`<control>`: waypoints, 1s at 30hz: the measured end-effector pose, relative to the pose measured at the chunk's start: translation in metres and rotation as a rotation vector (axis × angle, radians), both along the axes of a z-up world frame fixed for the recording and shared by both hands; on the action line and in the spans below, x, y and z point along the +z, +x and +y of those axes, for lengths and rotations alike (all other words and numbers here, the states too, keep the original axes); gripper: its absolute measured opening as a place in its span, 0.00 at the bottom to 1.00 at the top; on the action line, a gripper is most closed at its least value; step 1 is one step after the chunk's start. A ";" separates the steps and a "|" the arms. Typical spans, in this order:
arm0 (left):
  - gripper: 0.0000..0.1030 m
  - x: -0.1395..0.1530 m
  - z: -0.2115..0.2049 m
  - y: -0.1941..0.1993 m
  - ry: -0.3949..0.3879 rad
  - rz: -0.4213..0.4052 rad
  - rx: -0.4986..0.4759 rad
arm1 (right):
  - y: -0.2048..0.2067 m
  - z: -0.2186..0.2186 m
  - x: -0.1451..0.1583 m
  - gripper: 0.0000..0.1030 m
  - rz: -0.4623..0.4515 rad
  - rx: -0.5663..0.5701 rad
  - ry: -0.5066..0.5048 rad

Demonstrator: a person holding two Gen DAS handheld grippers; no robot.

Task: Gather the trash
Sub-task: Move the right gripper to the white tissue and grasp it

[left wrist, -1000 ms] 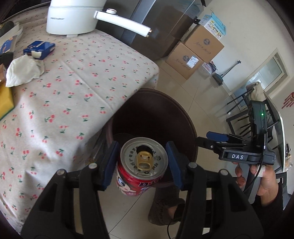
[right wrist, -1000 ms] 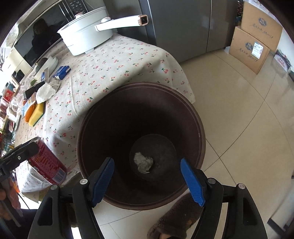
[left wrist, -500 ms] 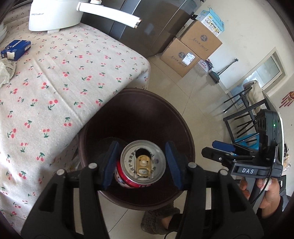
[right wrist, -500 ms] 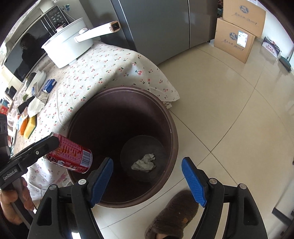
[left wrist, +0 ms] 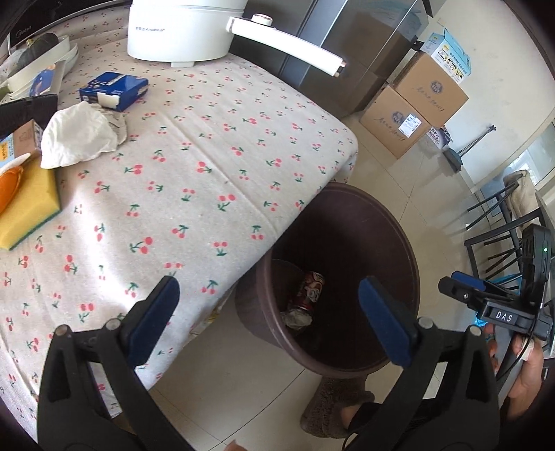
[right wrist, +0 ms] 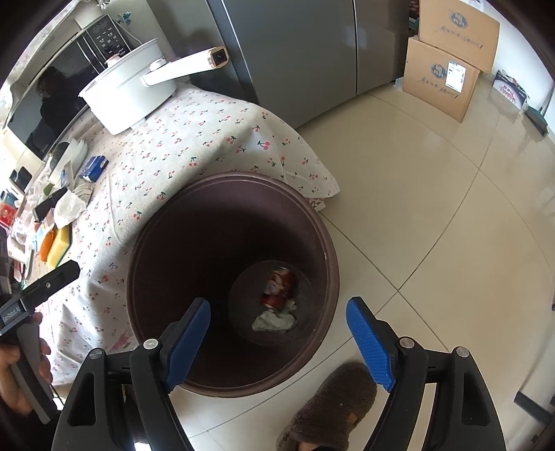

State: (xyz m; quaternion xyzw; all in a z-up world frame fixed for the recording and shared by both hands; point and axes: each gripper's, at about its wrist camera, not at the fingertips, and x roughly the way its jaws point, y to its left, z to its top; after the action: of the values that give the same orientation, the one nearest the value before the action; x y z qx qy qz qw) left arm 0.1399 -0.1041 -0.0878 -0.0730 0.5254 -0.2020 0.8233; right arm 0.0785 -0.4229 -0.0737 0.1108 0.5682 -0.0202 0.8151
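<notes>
Cherry-print cloth covers the desk (left wrist: 194,180), with pale floor tiles and stacked cardboard boxes (left wrist: 412,114) beyond it. From the left wrist view, the left tool (left wrist: 269,314) hangs with its blue pads spread wide and nothing between them, over the desk's near edge and the brown bin (left wrist: 392,243) standing on the floor against that edge. A red can (left wrist: 310,291) lies on its side at the bin's bottom, touching a crumpled wad of paper (left wrist: 296,317). On the desk's far left side sit a crumpled white tissue (left wrist: 78,135), a blue packet (left wrist: 112,90) and a yellow sponge (left wrist: 29,204); a white pot (left wrist: 184,27) with a long handle stands at the far edge. The right tool (left wrist: 499,305) shows at the right, held in a hand (left wrist: 523,374).

From the right wrist view, the right tool (right wrist: 277,338) is also wide apart and empty, poised above the bin (right wrist: 326,249). Inside lie the can (right wrist: 279,288) and the paper wad (right wrist: 274,321), touching. A brown slipper (right wrist: 329,406) rests on the floor just beside the bin. The left tool (right wrist: 41,288) shows at the left edge.
</notes>
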 end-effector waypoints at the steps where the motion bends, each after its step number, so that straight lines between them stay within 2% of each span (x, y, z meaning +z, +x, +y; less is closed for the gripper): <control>1: 0.99 0.001 0.005 -0.001 0.006 -0.002 0.004 | 0.001 0.003 0.001 0.80 -0.002 0.003 -0.001; 7: 0.99 0.013 0.040 -0.010 0.018 -0.013 0.048 | 0.015 0.028 0.014 0.81 -0.027 0.031 -0.002; 12: 0.99 0.025 0.082 -0.015 0.029 -0.031 0.123 | 0.031 0.065 0.029 0.81 -0.065 0.079 0.007; 19: 0.99 0.033 0.144 -0.020 0.040 -0.045 0.249 | 0.054 0.137 0.039 0.82 -0.090 0.170 0.010; 24: 1.00 0.036 0.183 -0.027 0.073 -0.063 0.336 | 0.067 0.189 0.040 0.82 -0.101 0.228 0.004; 30: 1.00 0.034 0.231 -0.033 0.119 -0.047 0.443 | 0.078 0.251 0.039 0.82 -0.130 0.306 -0.008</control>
State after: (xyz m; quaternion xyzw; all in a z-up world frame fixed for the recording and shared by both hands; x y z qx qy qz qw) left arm 0.1065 0.1267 -0.0536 -0.1333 0.4882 0.0135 0.8624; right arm 0.1566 -0.1723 -0.0346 0.0208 0.5246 0.1090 0.8441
